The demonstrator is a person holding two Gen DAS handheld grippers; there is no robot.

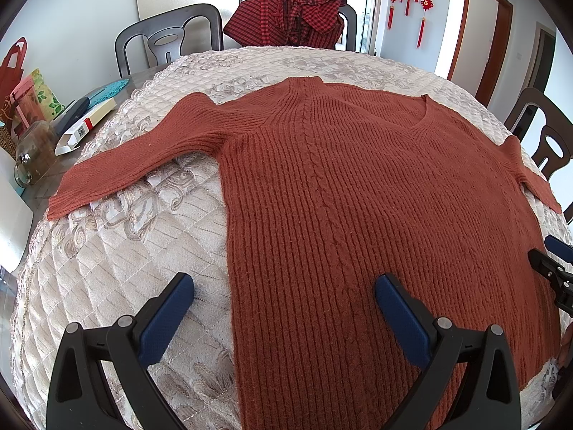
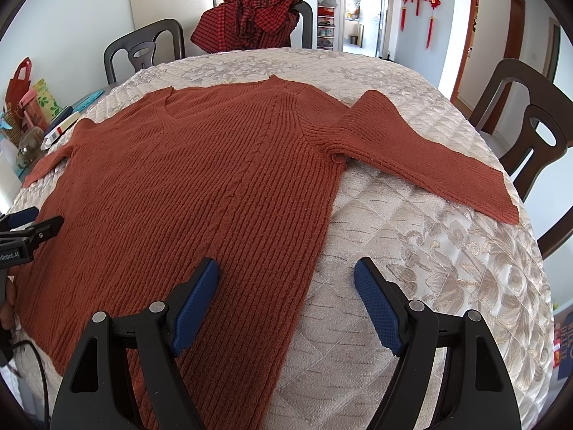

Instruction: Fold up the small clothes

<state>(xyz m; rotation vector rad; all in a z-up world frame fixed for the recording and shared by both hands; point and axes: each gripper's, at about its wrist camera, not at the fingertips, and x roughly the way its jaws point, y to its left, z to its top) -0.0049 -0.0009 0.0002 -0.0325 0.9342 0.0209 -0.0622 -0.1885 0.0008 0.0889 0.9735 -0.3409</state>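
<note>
We see the rust-red knit sweater point(image 1: 358, 186) spread flat, frame centre, on the quilted tablecloth point(image 1: 118, 261). Left gripper point(image 1: 284, 295) and right gripper point(image 2: 286, 279) hover wide open, holding nothing.

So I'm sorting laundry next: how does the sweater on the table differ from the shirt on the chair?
The sweater is plain rust-orange ribbed knit; the shirt is red-and-black checked cloth. The sweater lies flat with sleeves spread on the quilted table cover; the shirt is bunched over a chair back. Neither is folded, and neither gripper touches either.
</note>
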